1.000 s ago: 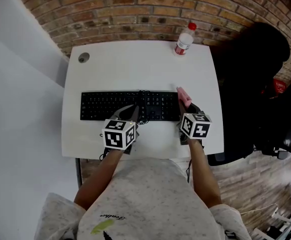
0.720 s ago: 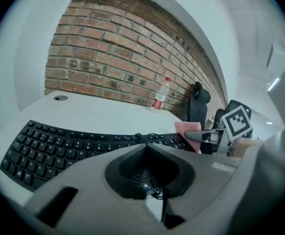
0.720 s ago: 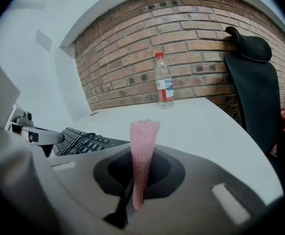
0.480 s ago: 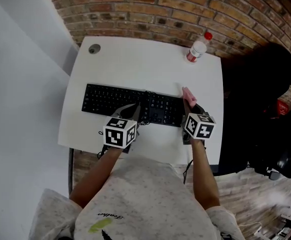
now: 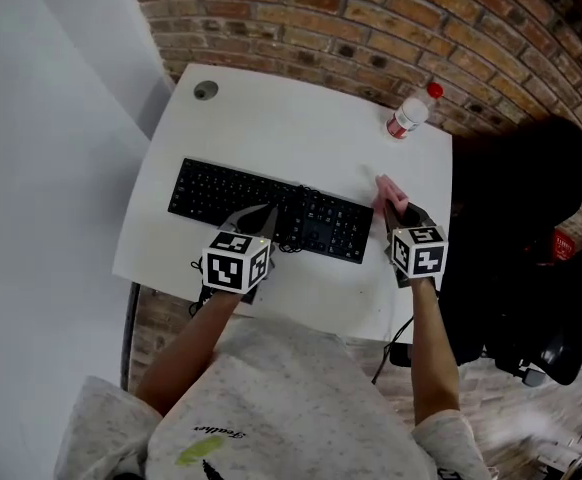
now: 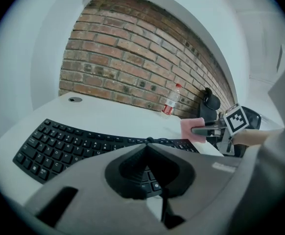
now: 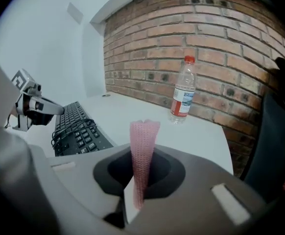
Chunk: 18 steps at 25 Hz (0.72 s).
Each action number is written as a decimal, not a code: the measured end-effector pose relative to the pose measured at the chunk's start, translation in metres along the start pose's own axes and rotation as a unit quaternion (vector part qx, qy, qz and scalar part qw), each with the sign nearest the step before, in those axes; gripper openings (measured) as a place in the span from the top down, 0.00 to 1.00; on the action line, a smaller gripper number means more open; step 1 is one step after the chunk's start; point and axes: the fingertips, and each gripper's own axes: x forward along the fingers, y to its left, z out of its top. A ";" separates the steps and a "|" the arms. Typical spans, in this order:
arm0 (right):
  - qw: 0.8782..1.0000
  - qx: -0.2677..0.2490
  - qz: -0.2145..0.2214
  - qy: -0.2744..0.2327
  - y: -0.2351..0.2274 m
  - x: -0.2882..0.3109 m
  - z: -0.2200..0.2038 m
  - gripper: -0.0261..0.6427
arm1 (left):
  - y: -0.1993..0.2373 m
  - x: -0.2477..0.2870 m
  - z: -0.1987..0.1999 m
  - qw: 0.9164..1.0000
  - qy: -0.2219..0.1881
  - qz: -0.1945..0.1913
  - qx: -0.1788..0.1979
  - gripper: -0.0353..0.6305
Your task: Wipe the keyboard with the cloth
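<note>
The right gripper (image 5: 392, 204) pinches the pink cloth (image 5: 382, 188) upright, just off the right end of the keyboard (image 5: 233, 196), near the right edge of the table (image 5: 301, 118). The keyboard's long axis runs leftward from there. The left gripper (image 5: 268, 220), jaws together and empty, hovers at the keyboard's front edge, so the wipe likely falls to the right.
</note>
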 end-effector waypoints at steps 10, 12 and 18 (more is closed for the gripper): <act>0.988 -0.112 0.103 0.039 0.030 0.016 0.008 0.92 | 0.014 -0.007 0.000 0.999 -0.011 0.033 -0.026 0.95; 0.985 -0.107 0.126 0.041 0.036 0.019 0.012 0.92 | 0.018 -0.007 -0.001 0.999 -0.012 0.040 -0.030 0.95; 0.976 -0.123 0.171 0.057 0.051 0.027 0.010 0.92 | 0.022 -0.007 -0.002 0.997 -0.018 0.060 -0.042 0.95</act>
